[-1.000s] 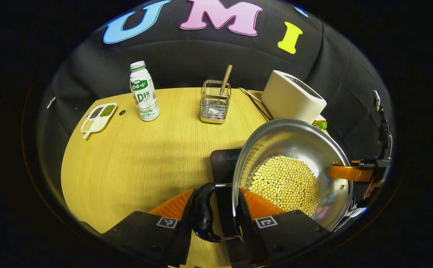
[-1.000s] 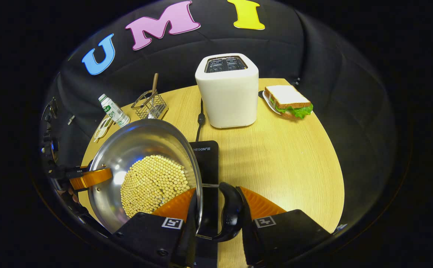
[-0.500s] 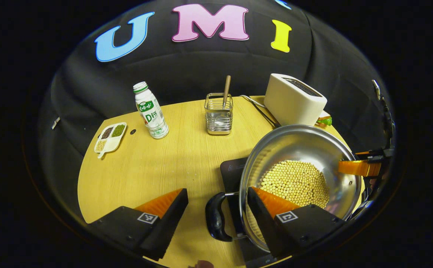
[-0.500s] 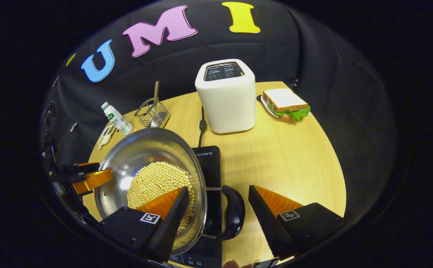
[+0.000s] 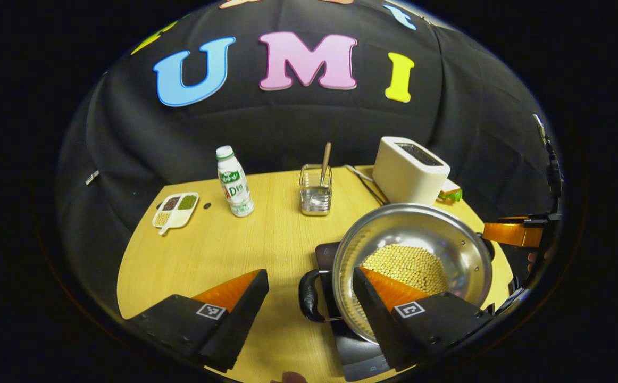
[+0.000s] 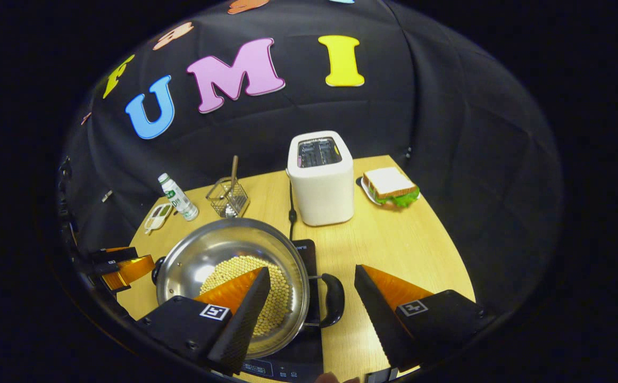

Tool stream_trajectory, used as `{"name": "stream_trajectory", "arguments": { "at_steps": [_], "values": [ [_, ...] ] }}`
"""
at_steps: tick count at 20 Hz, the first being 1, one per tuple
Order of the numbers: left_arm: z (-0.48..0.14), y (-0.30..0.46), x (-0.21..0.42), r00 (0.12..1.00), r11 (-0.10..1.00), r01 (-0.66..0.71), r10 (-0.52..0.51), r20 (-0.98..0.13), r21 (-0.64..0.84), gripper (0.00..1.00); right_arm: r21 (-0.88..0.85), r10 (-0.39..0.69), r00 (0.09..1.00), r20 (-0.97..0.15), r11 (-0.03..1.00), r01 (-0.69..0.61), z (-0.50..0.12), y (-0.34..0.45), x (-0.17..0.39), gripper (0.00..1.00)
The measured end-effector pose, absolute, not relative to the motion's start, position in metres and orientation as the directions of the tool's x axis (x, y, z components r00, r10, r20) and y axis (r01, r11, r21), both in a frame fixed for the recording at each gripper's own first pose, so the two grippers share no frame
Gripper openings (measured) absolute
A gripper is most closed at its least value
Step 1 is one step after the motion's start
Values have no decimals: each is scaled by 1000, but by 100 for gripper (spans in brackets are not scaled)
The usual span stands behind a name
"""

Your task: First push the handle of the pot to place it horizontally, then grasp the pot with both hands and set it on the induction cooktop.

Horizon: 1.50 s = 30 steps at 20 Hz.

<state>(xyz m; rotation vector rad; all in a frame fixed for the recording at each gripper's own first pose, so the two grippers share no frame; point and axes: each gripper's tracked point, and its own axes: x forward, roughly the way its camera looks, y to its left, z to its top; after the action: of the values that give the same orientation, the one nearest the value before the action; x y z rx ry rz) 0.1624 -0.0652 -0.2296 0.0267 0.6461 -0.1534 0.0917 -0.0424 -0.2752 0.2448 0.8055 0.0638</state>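
In the left gripper view, the left claw (image 5: 309, 298) is hanging wide apart above the near edge of the worktop (image 5: 208, 250), gripping nothing. The pot (image 5: 412, 266), a steel pan holding pale beans (image 5: 404, 264), is sitting on the black induction cooktop (image 5: 354, 351). Its near black handle (image 5: 308, 296) is lying in the gap between the claw's two fingers, touching neither. The right claw (image 5: 514, 233) is showing at the far right, just beyond the pot's opposite rim. Farther back, a divided snack dish (image 5: 176, 209), a milk bottle (image 5: 233, 181), a wire holder (image 5: 315, 189) with a wooden stick, and a white toaster (image 5: 410, 170) are standing in a row.

In the right gripper view, the right claw (image 6: 311, 298) is likewise spread wide and empty. The pot (image 6: 232, 284) is resting on the induction cooktop (image 6: 301, 361) at lower left, its black handle (image 6: 333, 300) lying between the fingers without contact. The left claw (image 6: 123, 266) is showing at the far left beside the pot's other side. Behind, the toaster (image 6: 320, 178) is standing upright, with a sandwich (image 6: 390, 186) on a plate just beside it, and the bottle (image 6: 177, 197) and wire holder (image 6: 228, 198) are sitting farther left.
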Motion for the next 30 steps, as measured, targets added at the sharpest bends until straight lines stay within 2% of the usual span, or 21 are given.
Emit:
{"name": "stream_trajectory", "arguments": {
  "at_steps": [6,9,14,20,27,30],
  "values": [
    [-141,-66,119,901,995,88,-95,-423,-36,99,189,124,850,-511,981,-30,-184,-41,85,99],
    [-98,-72,91,940,996,60,-79,-331,-65,98,170,149,897,-417,982,-85,-142,-34,79,99],
    [-48,-69,58,975,998,12,-24,-221,-56,98,142,189,930,-317,978,-150,-100,-25,61,98],
    [-17,-67,19,991,999,-24,17,-134,-45,98,144,155,970,-186,981,-129,-58,-45,44,98],
    [-9,-74,-9,995,998,-33,27,-96,-51,98,150,131,986,-101,982,-115,-36,-63,27,98],
    [-6,-79,-13,996,998,-28,23,-87,-55,98,146,138,985,-100,982,-122,-36,-66,22,98]
  ]
}}
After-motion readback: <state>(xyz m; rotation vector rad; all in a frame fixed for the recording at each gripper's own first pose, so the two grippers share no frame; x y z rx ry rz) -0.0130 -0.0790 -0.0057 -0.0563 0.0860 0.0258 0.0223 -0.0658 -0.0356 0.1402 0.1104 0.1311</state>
